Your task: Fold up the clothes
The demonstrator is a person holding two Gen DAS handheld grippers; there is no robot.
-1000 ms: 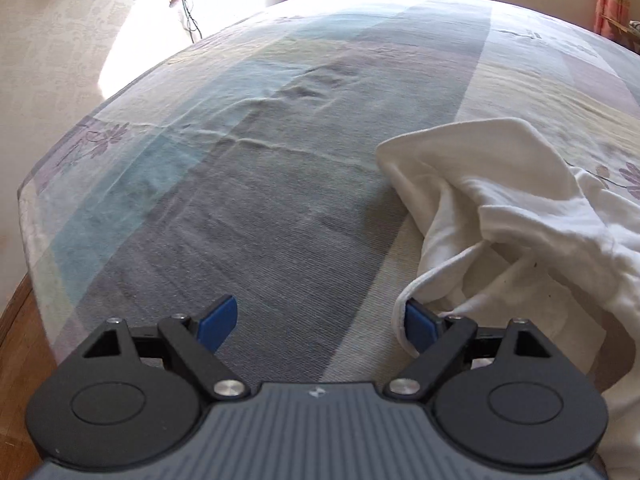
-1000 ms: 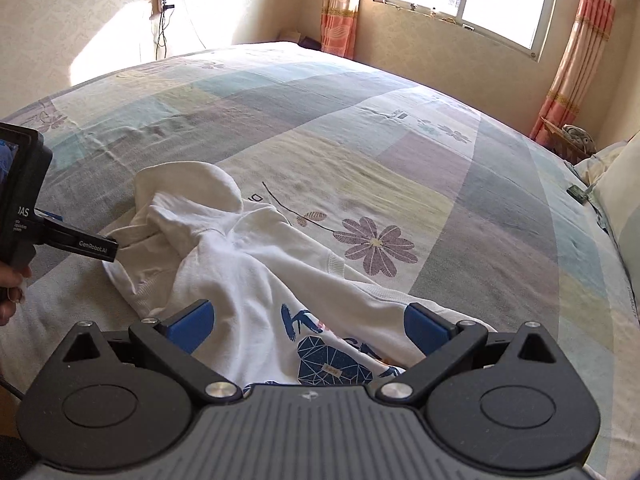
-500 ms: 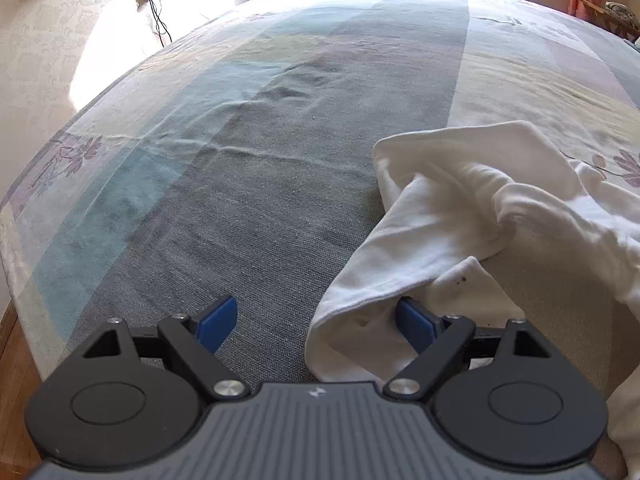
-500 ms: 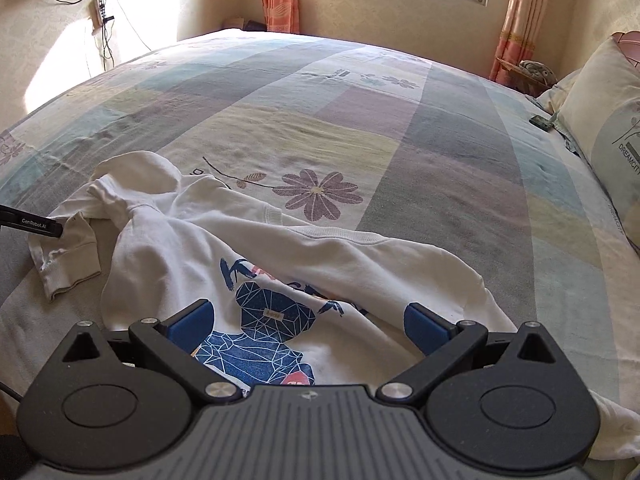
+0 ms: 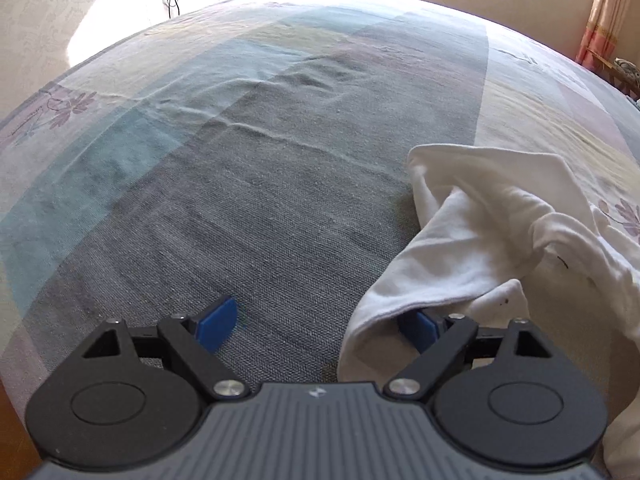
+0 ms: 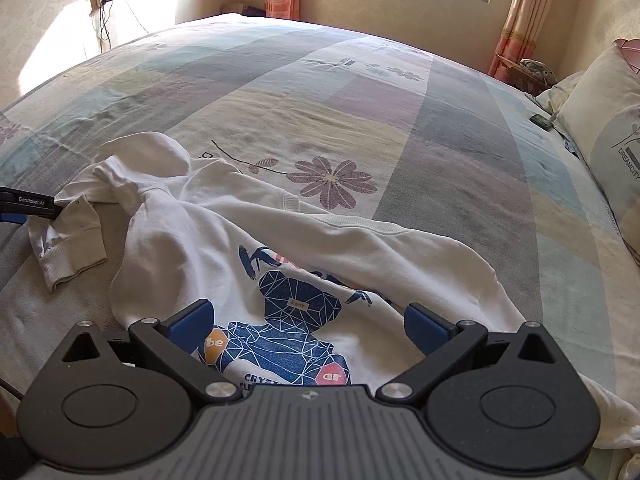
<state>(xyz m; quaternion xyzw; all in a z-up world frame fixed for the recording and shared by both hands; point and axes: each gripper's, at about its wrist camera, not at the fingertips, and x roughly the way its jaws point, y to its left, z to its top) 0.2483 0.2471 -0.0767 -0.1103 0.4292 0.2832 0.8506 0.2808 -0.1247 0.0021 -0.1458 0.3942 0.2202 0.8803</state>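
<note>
A white hoodie with a blue geometric bear print lies crumpled on the patchwork bedspread. Its hood points to the far left and one sleeve cuff is spread out at the left. My right gripper hangs open just over the print, with cloth below its jaws and nothing pinched. My left gripper is open too, low over the grey bedspread. The sleeve drapes over its right blue pad, while the left pad is bare. The right wrist view shows the left gripper's finger touching the sleeve.
A pillow lies at the bed's right side with a small dark object beside it. Curtains and a window line the far wall. Cables hang on the left wall. The bed's near left edge meets wooden floor.
The left gripper has come in toward the sleeve, whose edge now lies over its right pad. The right gripper has sunk closer to the hoodie, bringing the bear print between its fingers.
</note>
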